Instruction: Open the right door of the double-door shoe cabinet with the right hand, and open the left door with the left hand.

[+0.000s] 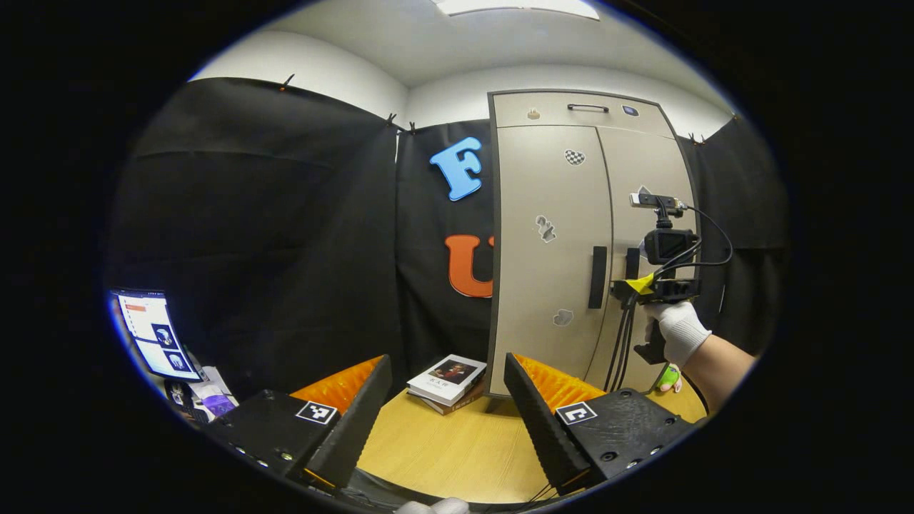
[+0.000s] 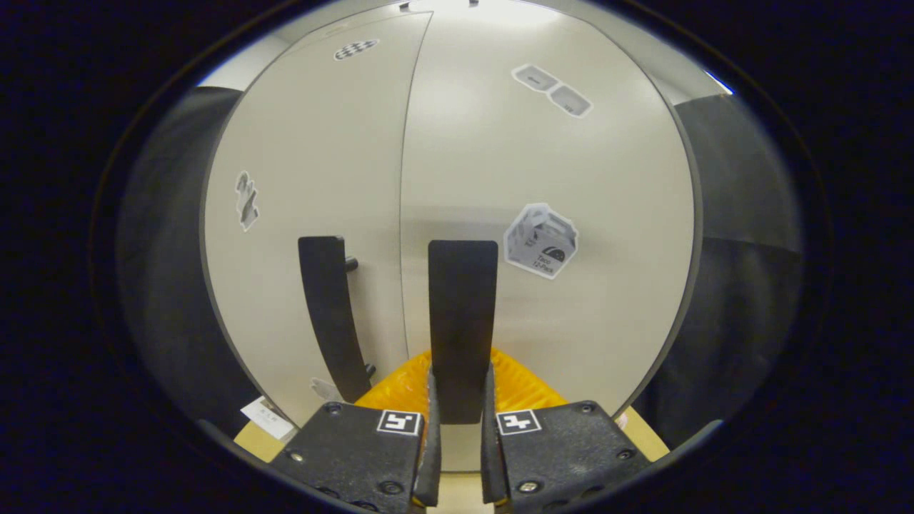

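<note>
Gripping the right door handle (image 2: 463,328), right hand-held gripper (image 2: 461,421) closed | left hand-held gripper (image 1: 446,400) open, waiting | risk: handle slipping if pulled crooked

Beige cabinet doors (image 2: 500,164), black handles (image 2: 462,321)

The left tool (image 1: 446,421) is showing two black wedge-shaped fingers (image 1: 353,421) with orange ribbed inner pads, each black base block carrying a square black-and-white marker and small screws. The right tool (image 2: 460,435) is showing the same black blocks, markers, screws and orange ribbing. The hand (image 1: 678,330) is wearing a white knit glove, and black cables are hanging from the camera-topped unit.
</note>
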`<state>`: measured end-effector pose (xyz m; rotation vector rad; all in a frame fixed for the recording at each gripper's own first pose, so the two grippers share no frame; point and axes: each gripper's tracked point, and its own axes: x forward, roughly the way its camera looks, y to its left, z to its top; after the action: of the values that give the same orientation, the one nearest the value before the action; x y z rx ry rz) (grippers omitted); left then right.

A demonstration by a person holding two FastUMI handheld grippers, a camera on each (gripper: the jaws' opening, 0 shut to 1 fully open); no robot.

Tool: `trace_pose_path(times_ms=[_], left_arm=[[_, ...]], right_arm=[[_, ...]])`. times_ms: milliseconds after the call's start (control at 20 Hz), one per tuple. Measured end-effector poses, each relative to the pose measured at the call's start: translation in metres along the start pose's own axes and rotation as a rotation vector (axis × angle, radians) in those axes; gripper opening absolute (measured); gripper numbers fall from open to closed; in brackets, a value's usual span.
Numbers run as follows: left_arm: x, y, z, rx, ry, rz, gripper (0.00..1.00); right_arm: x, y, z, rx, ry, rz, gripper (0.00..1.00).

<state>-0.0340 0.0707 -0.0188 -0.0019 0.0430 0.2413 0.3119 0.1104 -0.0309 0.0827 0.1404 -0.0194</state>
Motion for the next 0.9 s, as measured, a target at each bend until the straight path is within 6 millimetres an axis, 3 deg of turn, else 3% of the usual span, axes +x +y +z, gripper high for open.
trace_pose_path(times_ms=[450,900], left_arm=[[-0.023,-0.020,-0.004,0.000,-0.017,-0.117,0.95],[-0.037,-0.047,-0.016,0.005,0.000,-0.238,0.95]], right_arm=[[-0.079,-0.031,-0.017,-0.018,-0.012,0.030,0.22],[-0.146,-0.093,-0.028,0.000,-0.023,-0.010,0.15]])
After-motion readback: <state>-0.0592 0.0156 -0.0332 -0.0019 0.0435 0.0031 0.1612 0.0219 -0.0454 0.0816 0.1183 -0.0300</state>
